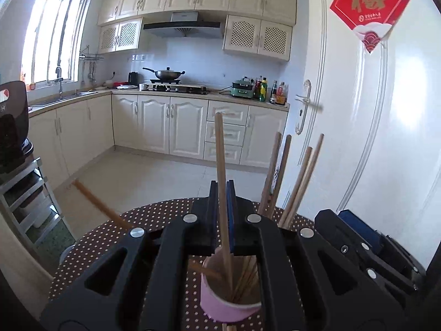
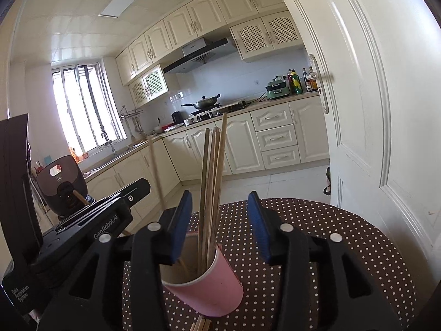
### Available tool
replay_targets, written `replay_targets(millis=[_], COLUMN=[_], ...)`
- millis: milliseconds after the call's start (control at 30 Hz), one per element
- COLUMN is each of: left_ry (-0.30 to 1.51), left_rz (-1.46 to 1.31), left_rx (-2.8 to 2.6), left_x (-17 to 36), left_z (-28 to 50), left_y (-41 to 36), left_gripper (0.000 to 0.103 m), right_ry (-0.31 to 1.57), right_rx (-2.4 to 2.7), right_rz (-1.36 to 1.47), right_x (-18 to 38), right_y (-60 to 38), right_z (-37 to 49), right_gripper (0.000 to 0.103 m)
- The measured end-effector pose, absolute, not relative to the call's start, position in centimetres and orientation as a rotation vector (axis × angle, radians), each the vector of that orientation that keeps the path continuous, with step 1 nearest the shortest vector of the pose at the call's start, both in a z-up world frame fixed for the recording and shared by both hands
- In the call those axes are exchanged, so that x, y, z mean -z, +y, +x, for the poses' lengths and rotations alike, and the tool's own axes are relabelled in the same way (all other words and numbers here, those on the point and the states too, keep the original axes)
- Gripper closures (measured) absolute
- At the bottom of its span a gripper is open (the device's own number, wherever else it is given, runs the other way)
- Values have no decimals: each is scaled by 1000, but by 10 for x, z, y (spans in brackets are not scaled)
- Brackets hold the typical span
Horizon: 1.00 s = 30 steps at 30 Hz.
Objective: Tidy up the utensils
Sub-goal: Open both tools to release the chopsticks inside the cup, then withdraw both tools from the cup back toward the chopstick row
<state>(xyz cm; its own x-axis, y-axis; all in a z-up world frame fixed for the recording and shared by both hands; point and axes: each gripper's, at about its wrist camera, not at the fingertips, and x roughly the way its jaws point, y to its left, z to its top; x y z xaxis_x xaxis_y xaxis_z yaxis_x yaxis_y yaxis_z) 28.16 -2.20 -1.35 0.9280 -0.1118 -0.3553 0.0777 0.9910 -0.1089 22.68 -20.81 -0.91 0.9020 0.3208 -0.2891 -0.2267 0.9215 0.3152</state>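
A pink paper cup [image 1: 228, 300] stands on the round dotted table [image 1: 154, 220] and holds several wooden chopsticks [image 1: 295, 187]. My left gripper [image 1: 222, 190] is shut on one chopstick [image 1: 222, 165], held upright with its lower end inside the cup. In the right wrist view the cup [image 2: 209, 287] sits between the open jaws of my right gripper [image 2: 217, 220], with its chopsticks [image 2: 210, 182] rising between the pads. The left gripper's body [image 2: 82, 237] shows at the left there, with its chopstick [image 2: 155, 165]. The right gripper's body [image 1: 366, 245] shows at the right in the left wrist view.
One loose chopstick [image 1: 99, 207] lies on the table's left side, poking past the edge. More chopstick tips [image 2: 202, 324] lie on the table below the cup. A white door [image 2: 386, 110] stands close on the right. A metal rack [image 1: 24, 193] with a black appliance [image 2: 60, 184] stands on the left.
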Motion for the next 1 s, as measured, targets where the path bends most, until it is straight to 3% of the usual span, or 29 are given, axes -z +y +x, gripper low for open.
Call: replay_targets(millis=[467, 567, 633, 1000], left_ry=[398, 403, 393, 417], left_rz=[-49, -36, -38, -27], left_rx=[108, 113, 108, 82], left_x=[21, 24, 25, 39], left_z=[237, 229, 222, 198], left_y=[-18, -17, -15, -2], left_gripper=[95, 76, 54, 48], right_ry=[370, 377, 382, 447], right_rx=[-262, -255, -246, -211], right_rz=[273, 262, 258, 223], right_x=[9, 9, 11, 26], right_y=[-214, -214, -216, -223], right_z=[194, 188, 185, 167], right_gripper=[40, 36, 34, 22])
